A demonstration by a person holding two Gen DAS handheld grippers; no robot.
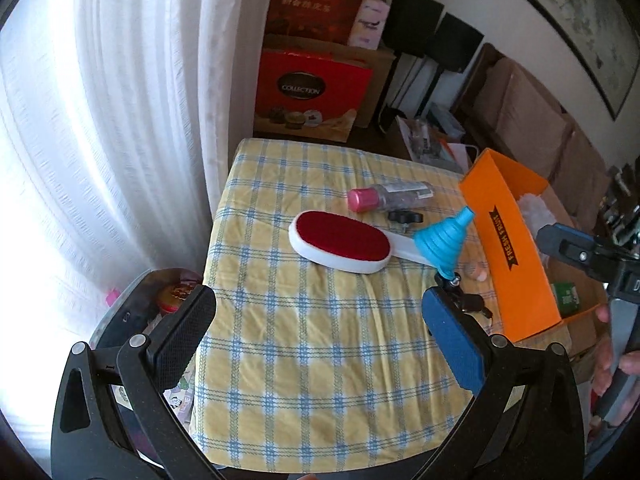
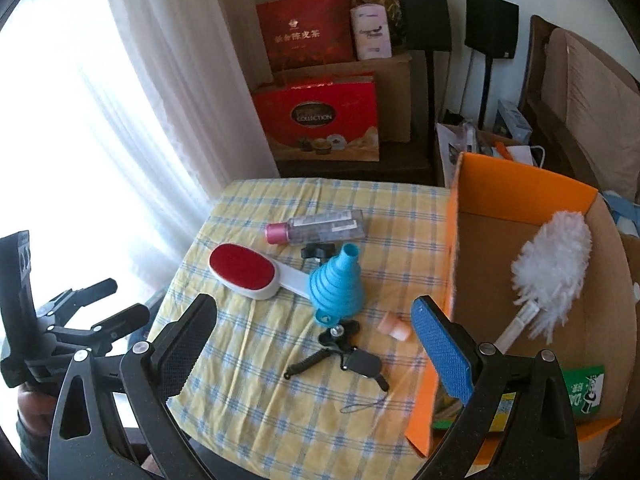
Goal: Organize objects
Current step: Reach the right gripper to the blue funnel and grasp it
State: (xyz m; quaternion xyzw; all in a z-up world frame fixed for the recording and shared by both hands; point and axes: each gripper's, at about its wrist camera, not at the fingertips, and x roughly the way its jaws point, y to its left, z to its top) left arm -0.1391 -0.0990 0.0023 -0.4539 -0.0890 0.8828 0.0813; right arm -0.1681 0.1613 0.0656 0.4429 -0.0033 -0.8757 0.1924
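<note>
On the yellow checked tablecloth (image 2: 304, 408) lie a white lint brush with a red pad (image 2: 248, 270), a blue collapsible funnel (image 2: 338, 282), a clear bottle with a pink cap (image 2: 320, 226), a black knob (image 2: 314, 251), a small black tripod with a key fob (image 2: 348, 354) and a small pink piece (image 2: 394, 326). An orange cardboard box (image 2: 454, 248) at the table's right holds a white duster (image 2: 554, 264). My left gripper (image 1: 320, 308) is open and empty above the near cloth. My right gripper (image 2: 314, 320) is open and empty, hovering near the funnel and tripod.
Red gift boxes (image 2: 320, 116) and cardboard boxes stand on the floor behind the table, with black speakers (image 2: 424, 16) beside them. White curtains (image 1: 100, 120) hang on the left. A green packet (image 2: 588, 392) lies in the orange box. A sofa (image 2: 588, 92) stands at the right.
</note>
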